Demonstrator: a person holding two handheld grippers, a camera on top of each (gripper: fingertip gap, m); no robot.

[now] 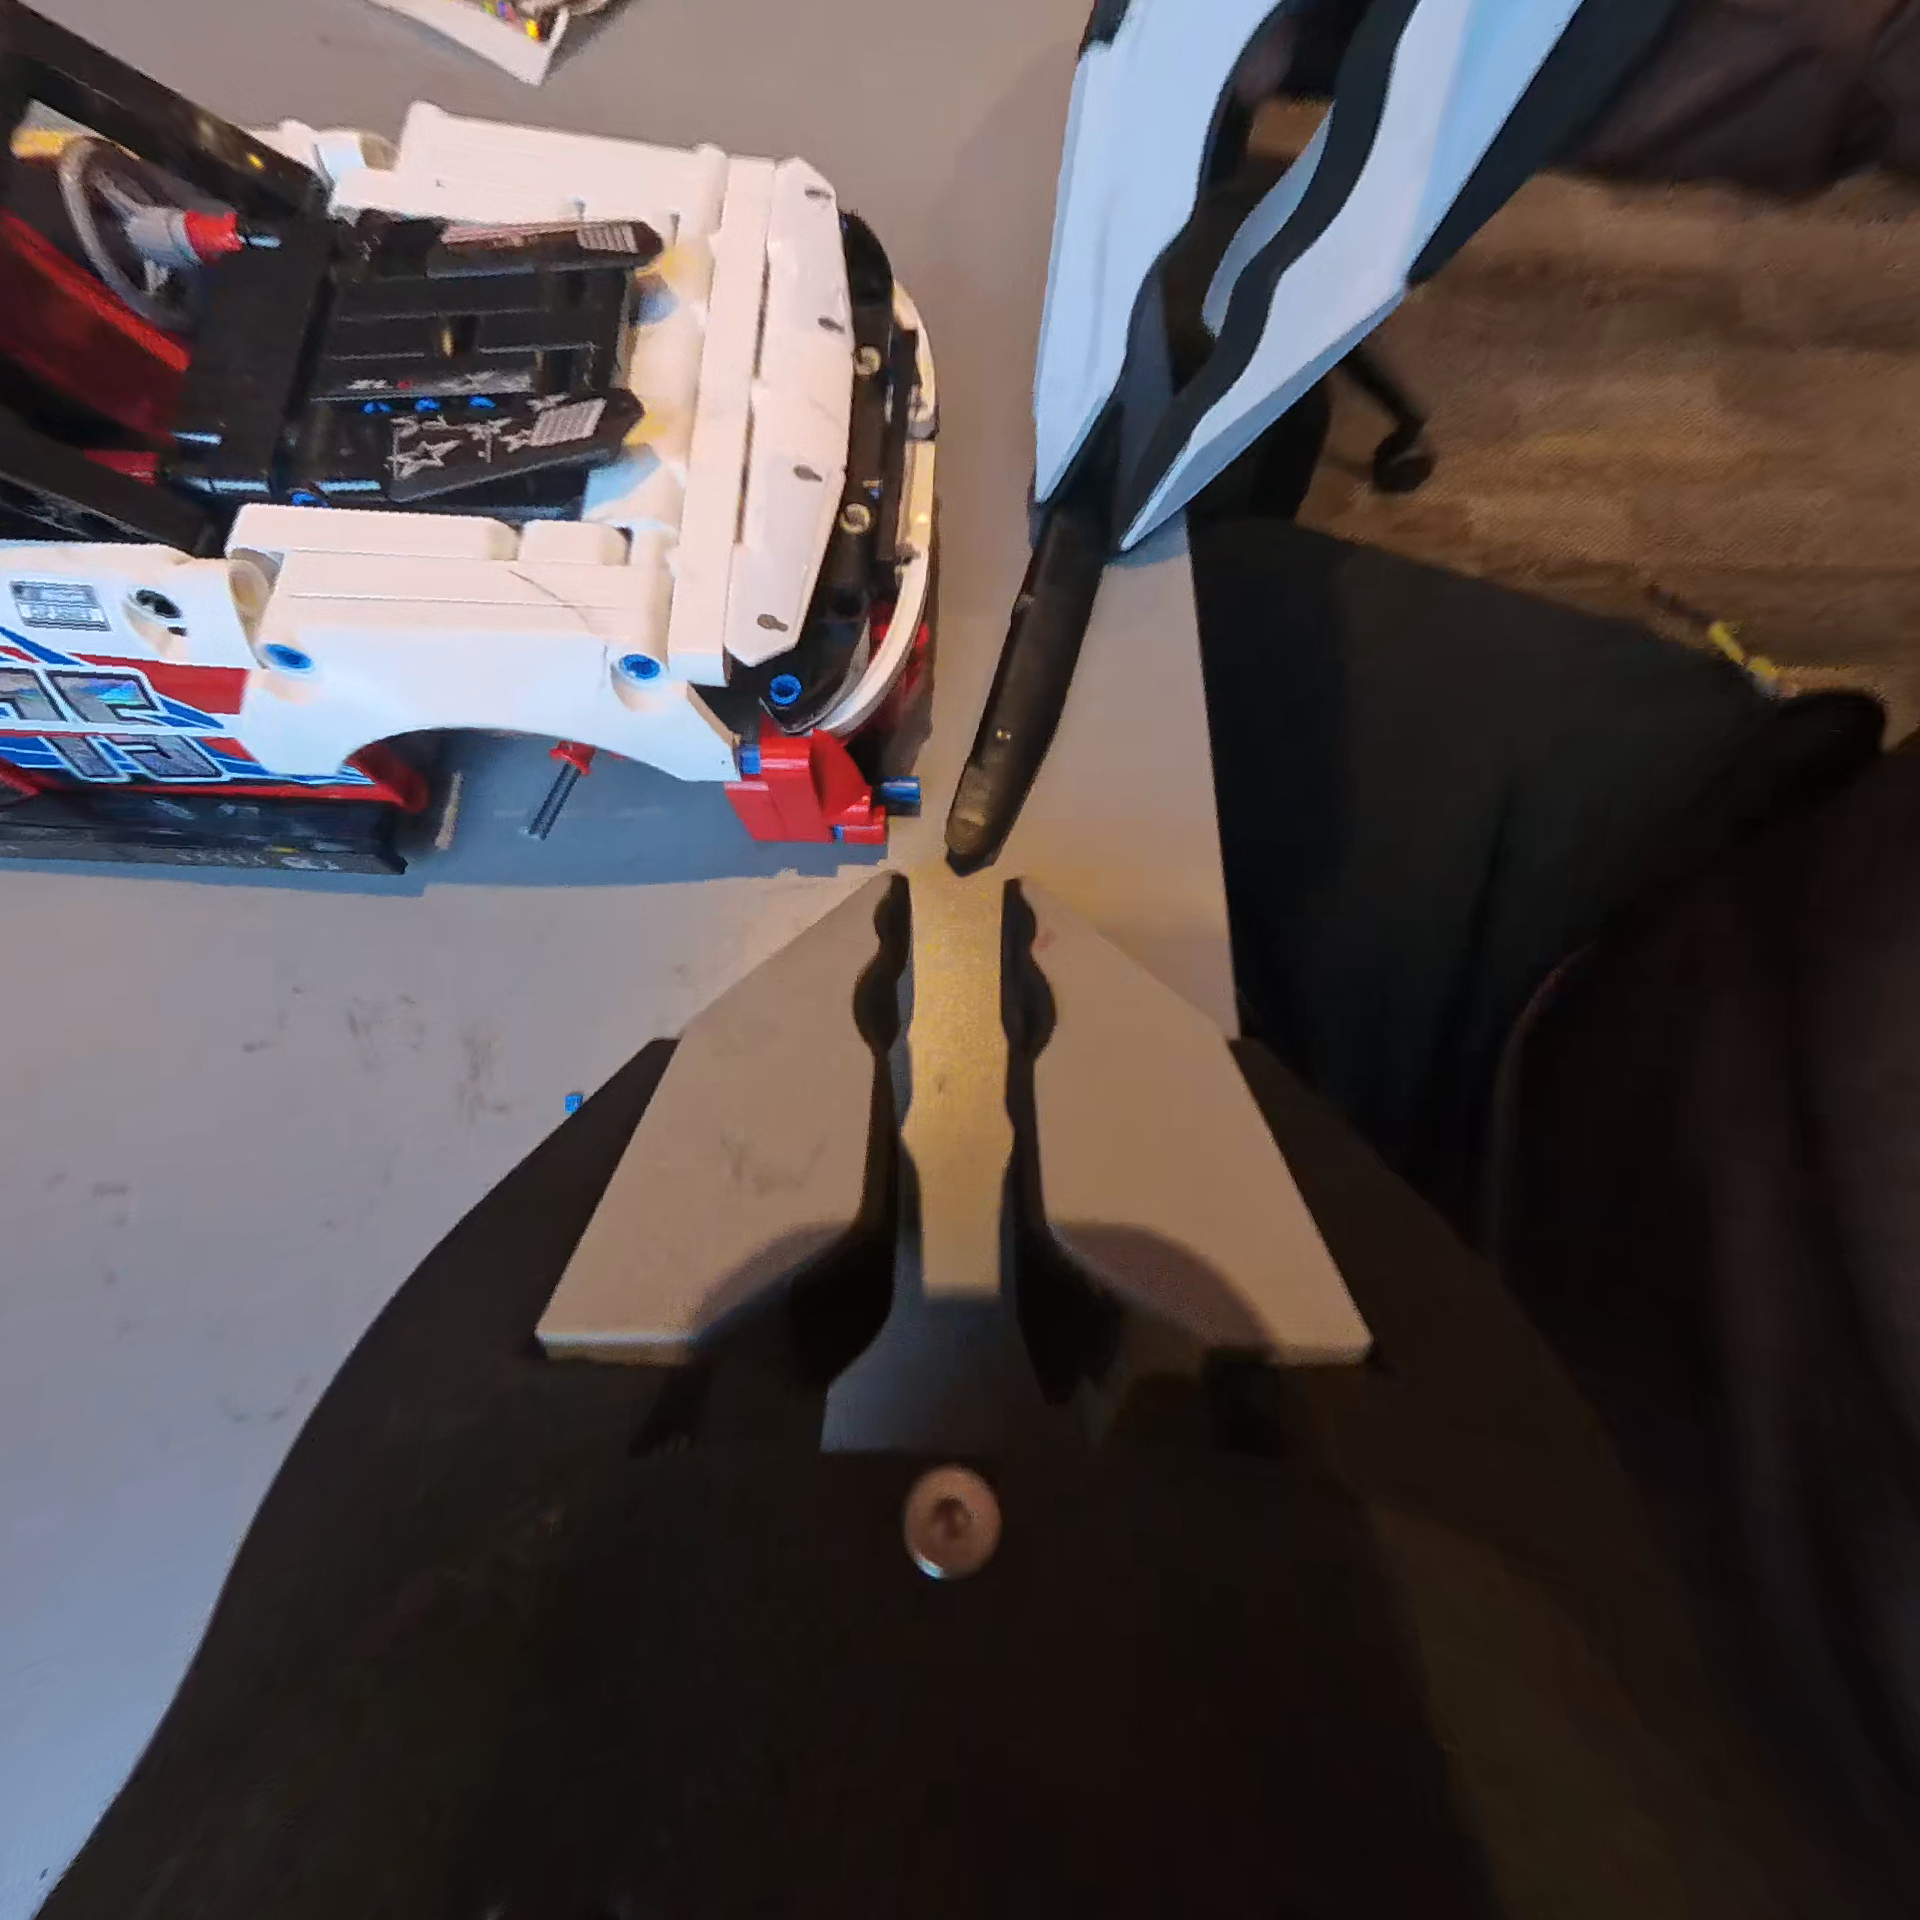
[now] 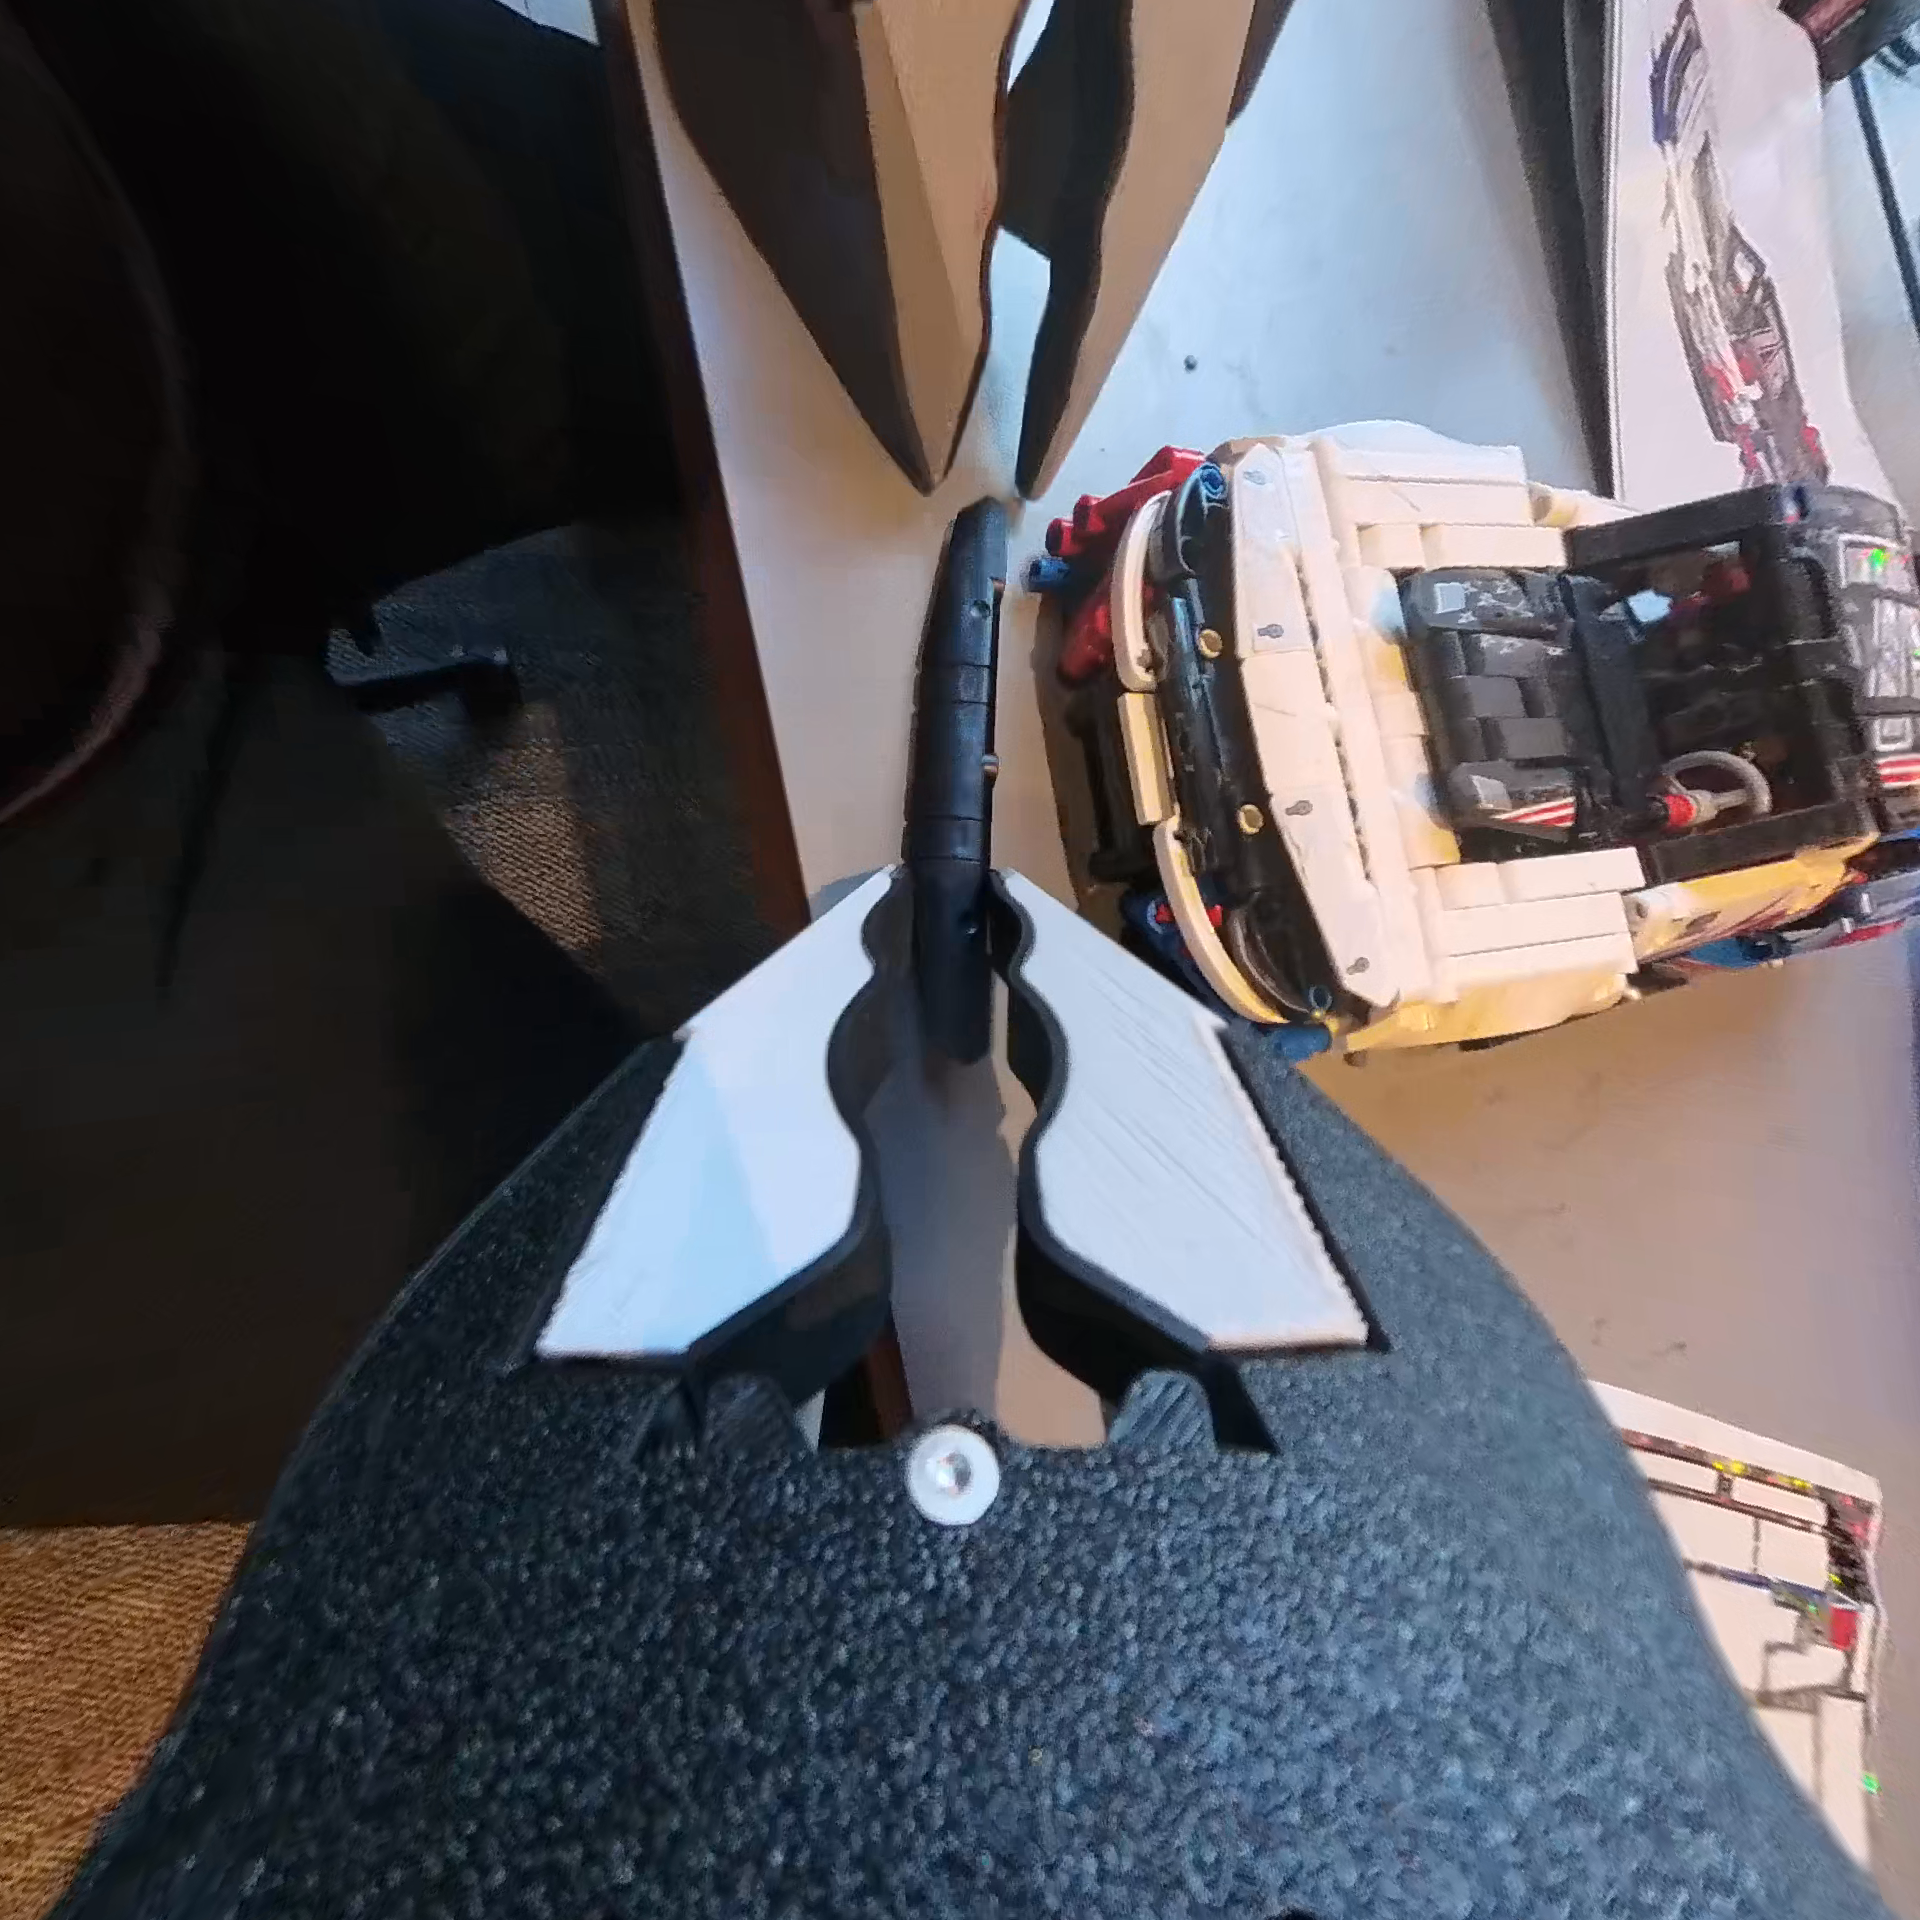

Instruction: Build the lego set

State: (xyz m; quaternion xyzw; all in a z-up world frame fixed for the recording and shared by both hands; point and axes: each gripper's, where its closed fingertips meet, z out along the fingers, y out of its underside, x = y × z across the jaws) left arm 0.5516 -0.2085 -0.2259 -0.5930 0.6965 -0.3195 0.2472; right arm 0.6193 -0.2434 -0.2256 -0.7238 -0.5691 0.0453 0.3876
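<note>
The right gripper (image 2: 945, 914) holds one end of a long black curved piece (image 2: 961, 717), jaws closed narrow on it. The piece is slim and a bit bowed, made of several segments w/ small pin holes along it. It points away from the right gripper, along the table edge (image 2: 748, 623), and its far end comes just in front of the tips of the left gripper (image 1: 956, 883). The left gripper is nearly closed, only a thin gap between the fingers, and nothing is in it; the piece tip is very near but seems not gripped yet.

The lego car (image 1: 540, 488) stands on the grey table just beside the piece, its white nose w/ red and blue pins turned toward it. An instruction booklet (image 2: 1756, 260) lies behind the car, another printed sheet (image 2: 1766, 1579) nearer the right gripper.

How it will handle, I judge: the piece is light, hard plastic, stiff in each segment but prob. weak at the joints, so it can bend or come apart if pressed from the ends. The surface is smooth, so it can slip or turn in the jaws. Better to grip on the flat sides, close to the end, and support the other end w/ the left gripper before pushing it to the car front. The car itself is heavier, w/ many small parts that pop off.
</note>
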